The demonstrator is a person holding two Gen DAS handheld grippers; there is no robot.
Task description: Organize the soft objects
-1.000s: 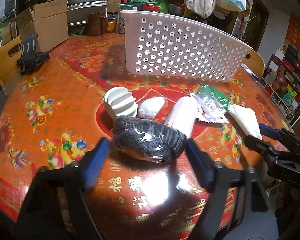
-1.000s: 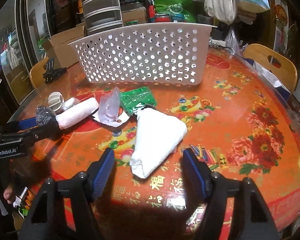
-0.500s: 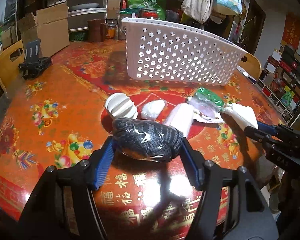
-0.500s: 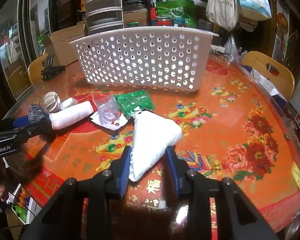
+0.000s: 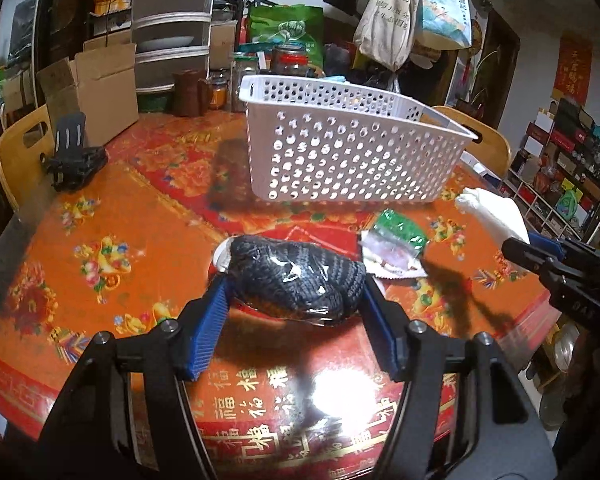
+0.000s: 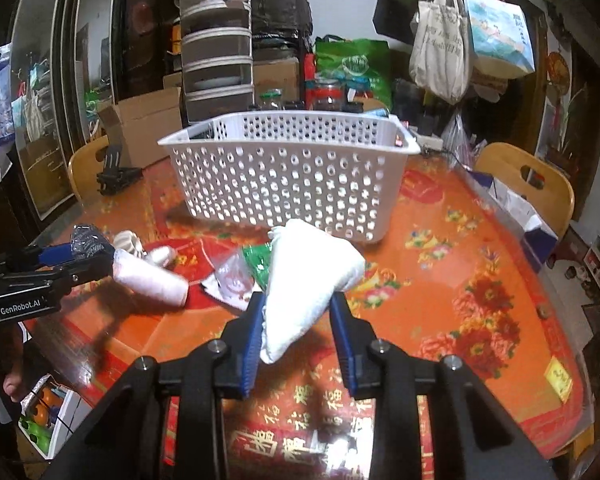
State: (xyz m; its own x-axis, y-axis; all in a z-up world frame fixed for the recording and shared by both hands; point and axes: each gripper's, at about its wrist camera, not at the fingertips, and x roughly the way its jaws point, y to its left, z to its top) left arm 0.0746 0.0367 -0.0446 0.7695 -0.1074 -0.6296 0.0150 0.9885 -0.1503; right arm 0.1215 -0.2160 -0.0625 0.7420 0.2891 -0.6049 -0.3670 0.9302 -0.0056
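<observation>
Left claw [image 5: 296,312]: clamped on plastic-wrapped dark knit bundle [image 5: 296,280], near side of table [image 5: 112,216].
Right claw [image 6: 298,332]: pinching white folded cloth [image 6: 308,280].
White perforated basket [image 6: 284,176]: far centre.

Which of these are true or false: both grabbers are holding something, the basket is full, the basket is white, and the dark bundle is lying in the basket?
1. Both grippers hold something. True: the left gripper is shut on the dark knitted bundle in plastic wrap, and the right gripper is shut on the white folded cloth.
2. The white perforated basket is full of soft things. False: none show through its holes or above its rim, though its floor is hidden.
3. The basket is white with holes in its walls. True.
4. The dark bundle lies in the basket. False: it is between the left jaws, in front of the basket.
5. The green packet sits on the floral tablecloth. True.
</observation>
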